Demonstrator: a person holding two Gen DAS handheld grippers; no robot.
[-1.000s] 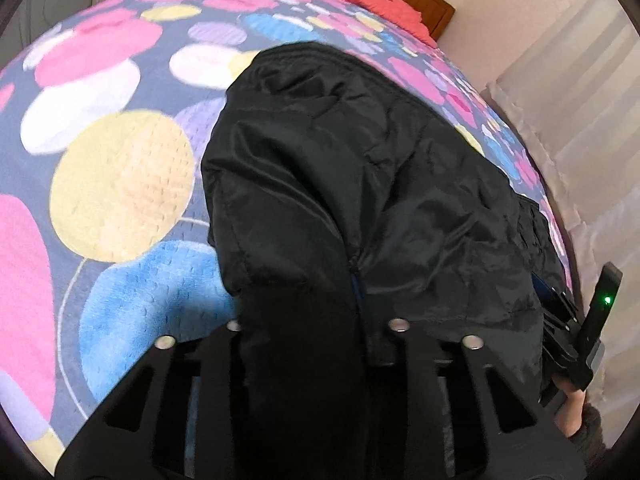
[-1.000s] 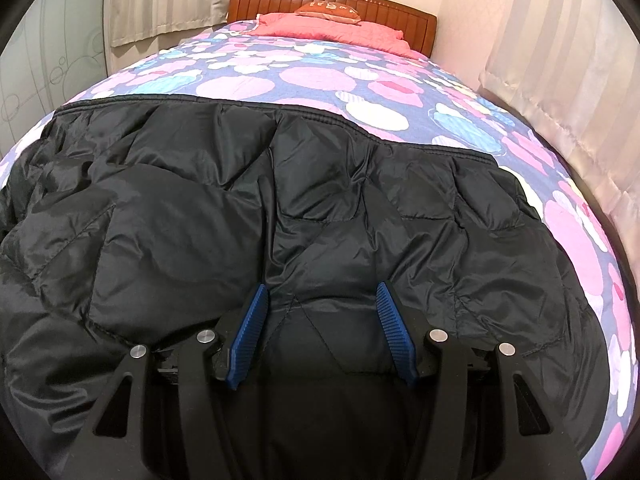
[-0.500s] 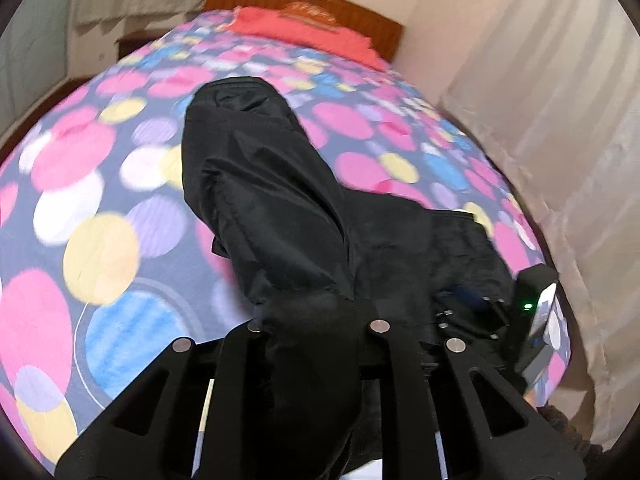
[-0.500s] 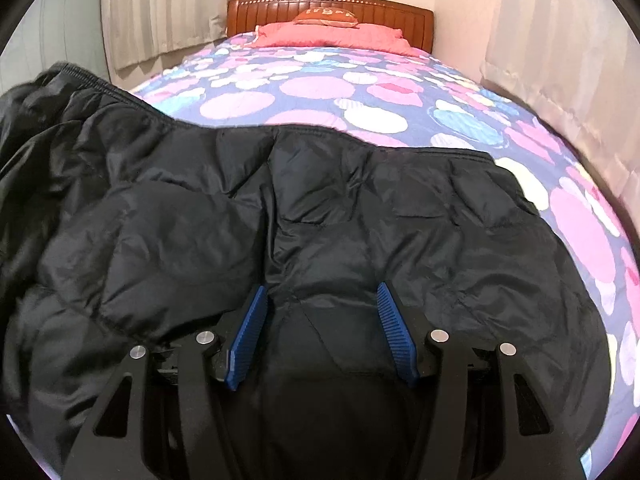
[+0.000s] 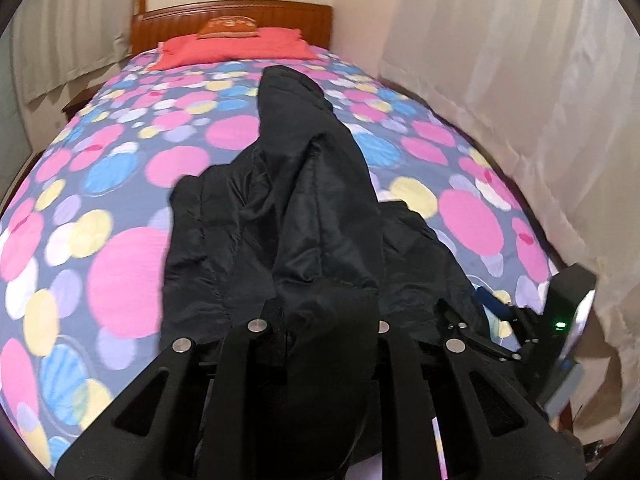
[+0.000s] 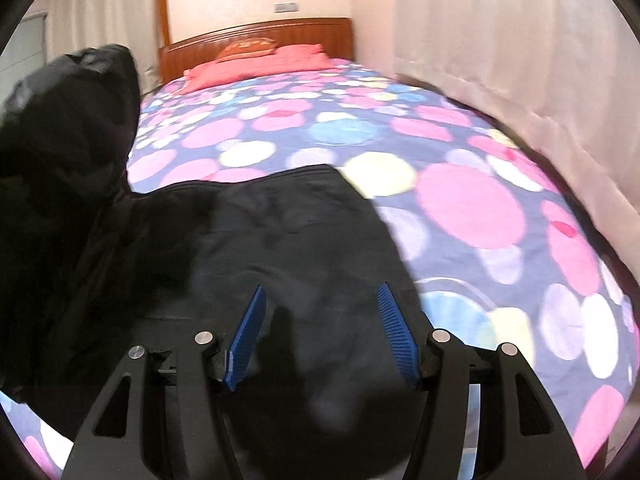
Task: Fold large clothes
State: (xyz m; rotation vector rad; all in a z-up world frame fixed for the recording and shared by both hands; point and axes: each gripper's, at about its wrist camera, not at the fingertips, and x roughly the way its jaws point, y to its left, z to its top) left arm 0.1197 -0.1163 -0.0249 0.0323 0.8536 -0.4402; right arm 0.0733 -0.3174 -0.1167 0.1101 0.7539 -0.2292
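Observation:
A large black padded jacket (image 5: 316, 216) lies on the bed near its foot. My left gripper (image 5: 320, 320) is shut on a bunch of the jacket's fabric and holds that side lifted, so it hangs in a raised fold in front of the camera. In the right wrist view the lifted side (image 6: 60, 128) rises at the left while the rest of the jacket (image 6: 288, 232) lies flat. My right gripper (image 6: 322, 332) is open, its blue pads (image 6: 394, 332) spread over the jacket's near edge. The right gripper's body also shows in the left wrist view (image 5: 560, 320).
The bed has a quilt with pink, blue and yellow dots (image 5: 120, 208). A red pillow (image 5: 232, 46) and wooden headboard (image 5: 236, 16) are at the far end. Cream curtains (image 5: 520, 80) hang along the right side, close to the bed's edge.
My left gripper has lifted its side of the jacket up and swung it toward the right, over the rest of the jacket. My right gripper stayed open and shifted slightly right.

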